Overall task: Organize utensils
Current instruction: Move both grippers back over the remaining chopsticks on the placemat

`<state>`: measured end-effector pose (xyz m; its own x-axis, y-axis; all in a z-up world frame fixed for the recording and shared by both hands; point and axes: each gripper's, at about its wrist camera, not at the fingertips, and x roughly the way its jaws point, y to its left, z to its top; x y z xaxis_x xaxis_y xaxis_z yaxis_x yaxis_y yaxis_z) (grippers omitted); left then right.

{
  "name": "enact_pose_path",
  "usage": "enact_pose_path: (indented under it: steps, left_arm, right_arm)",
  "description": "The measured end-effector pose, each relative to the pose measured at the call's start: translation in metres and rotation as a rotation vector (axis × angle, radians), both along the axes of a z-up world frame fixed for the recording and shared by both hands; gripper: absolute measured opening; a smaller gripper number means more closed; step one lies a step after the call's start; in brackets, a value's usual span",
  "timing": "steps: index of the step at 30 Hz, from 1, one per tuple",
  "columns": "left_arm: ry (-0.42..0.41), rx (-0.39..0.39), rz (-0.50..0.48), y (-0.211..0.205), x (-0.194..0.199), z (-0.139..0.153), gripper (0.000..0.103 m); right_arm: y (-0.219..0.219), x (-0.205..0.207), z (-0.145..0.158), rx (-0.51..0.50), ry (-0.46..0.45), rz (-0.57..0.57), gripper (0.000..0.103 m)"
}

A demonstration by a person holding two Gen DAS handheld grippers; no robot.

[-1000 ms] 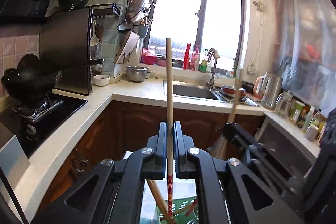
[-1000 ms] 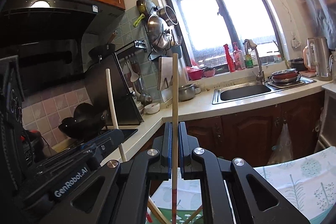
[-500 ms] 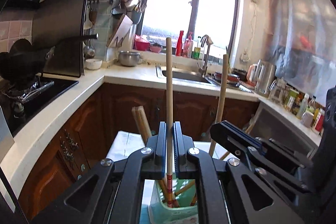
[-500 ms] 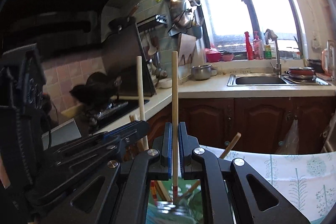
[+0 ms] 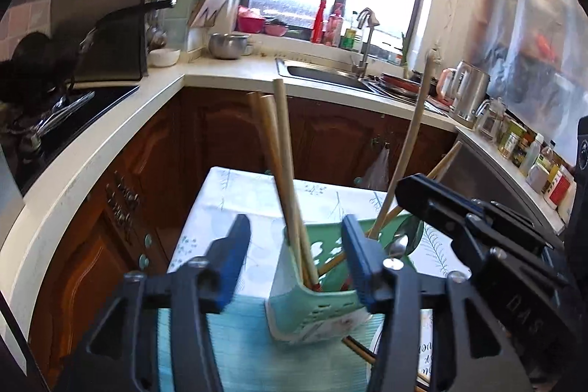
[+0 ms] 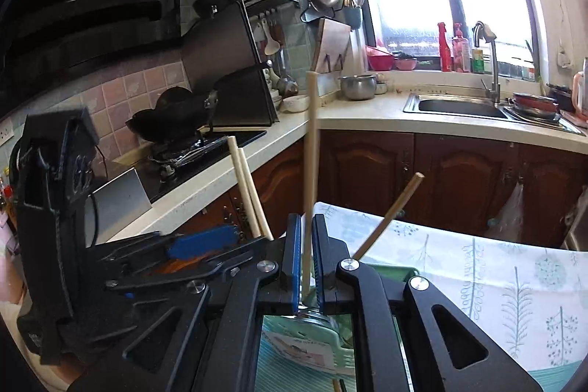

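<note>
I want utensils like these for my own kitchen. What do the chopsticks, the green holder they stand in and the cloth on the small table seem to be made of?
Chopsticks: probably bamboo or light wood, matte pale tan, red-painted lower ends.
Green holder: looks like moulded plastic, smooth mint green with cut-out holes.
Tablecloth: cannot tell between printed fabric and vinyl; white with leaf and tree patterns, draped over the edge.

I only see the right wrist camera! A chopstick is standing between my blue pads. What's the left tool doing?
Observer: The left tool is opening its jaws, and they pinch nothing.
Operator: Is there a chopstick near it?
Observer: Yes, a chopstick stands between those jaws, its lower end down in the green utensil holder.
</note>
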<state>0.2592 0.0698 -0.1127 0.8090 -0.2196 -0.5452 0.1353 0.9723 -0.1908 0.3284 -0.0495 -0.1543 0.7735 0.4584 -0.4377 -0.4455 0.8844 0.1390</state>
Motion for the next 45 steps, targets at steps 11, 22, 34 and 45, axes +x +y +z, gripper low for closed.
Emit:
enact_pose_path:
  steps: [11,22,34,45]
  left_arm:
    - [0.035,0.073,-0.049,-0.014,-0.033,0.01,0.063]
    - [0.169,0.133,-0.13,-0.049,-0.092,-0.002,0.077]
    - [0.293,0.187,-0.196,-0.096,-0.158,-0.036,0.091]
    - [0.376,0.179,-0.201,-0.117,-0.176,-0.052,0.091]
  right_arm:
    - [0.0,-0.04,0.039,-0.062,-0.014,-0.012,0.037]
    - [-0.028,-0.125,0.031,-0.203,0.161,-0.108,0.037]
    - [-0.12,-0.212,-0.026,-0.214,0.388,-0.224,0.037]
    - [-0.169,-0.233,-0.043,-0.283,0.502,-0.192,0.037]
